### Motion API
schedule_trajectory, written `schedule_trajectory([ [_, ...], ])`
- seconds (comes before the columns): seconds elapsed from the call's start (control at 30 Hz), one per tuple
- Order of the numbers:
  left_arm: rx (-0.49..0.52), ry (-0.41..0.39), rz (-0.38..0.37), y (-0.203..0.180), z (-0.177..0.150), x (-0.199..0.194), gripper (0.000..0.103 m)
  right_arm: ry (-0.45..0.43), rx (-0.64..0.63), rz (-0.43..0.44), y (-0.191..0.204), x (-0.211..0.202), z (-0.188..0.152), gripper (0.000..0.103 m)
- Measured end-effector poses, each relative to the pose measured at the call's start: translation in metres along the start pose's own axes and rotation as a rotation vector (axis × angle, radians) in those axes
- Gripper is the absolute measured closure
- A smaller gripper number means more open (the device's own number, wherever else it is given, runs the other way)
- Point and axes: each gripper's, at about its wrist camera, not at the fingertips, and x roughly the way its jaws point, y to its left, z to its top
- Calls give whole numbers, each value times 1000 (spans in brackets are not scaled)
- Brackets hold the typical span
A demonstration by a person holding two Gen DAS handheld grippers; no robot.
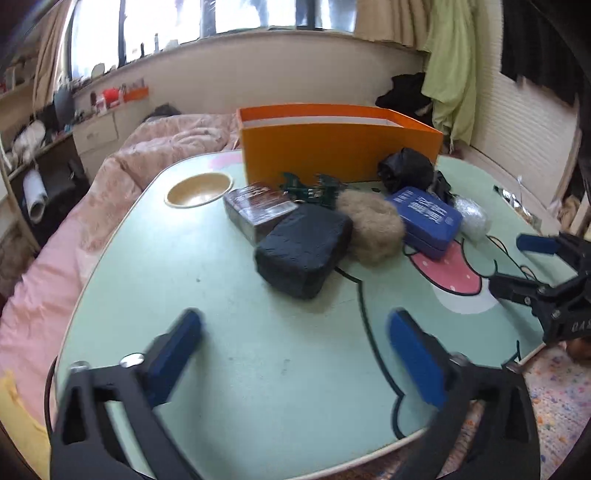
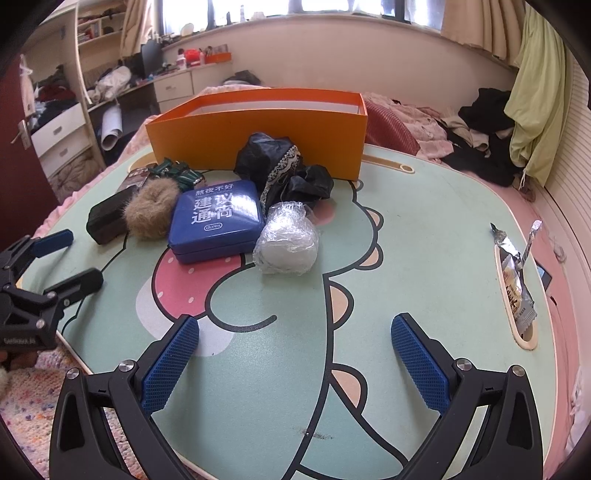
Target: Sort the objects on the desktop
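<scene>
Both the left gripper and the right gripper hover with jaws spread and empty over the worktop, ready to sort the clutter before the orange box.

Daylight pours through a wide window along the far wall, above a pale ledge crowded with small bottles. Beige curtains hang at the window's sides, and a light green cloth drapes down in the right corner. At left stand white shelves and drawers, heaped with clothes. A bed with a pink quilt lies beyond the tabletop's far edge. A speckled rug covers the floor.
</scene>
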Motion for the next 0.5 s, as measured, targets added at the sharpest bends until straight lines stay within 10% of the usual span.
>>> schedule_trajectory([
  [0.27,1,-6,2,5,3,6,0,17,12,-8,-3,-2,9,10],
  [0.5,4,-10,3,-2,-1,-4,0,-140,0,30,-5,-32,111,20],
])
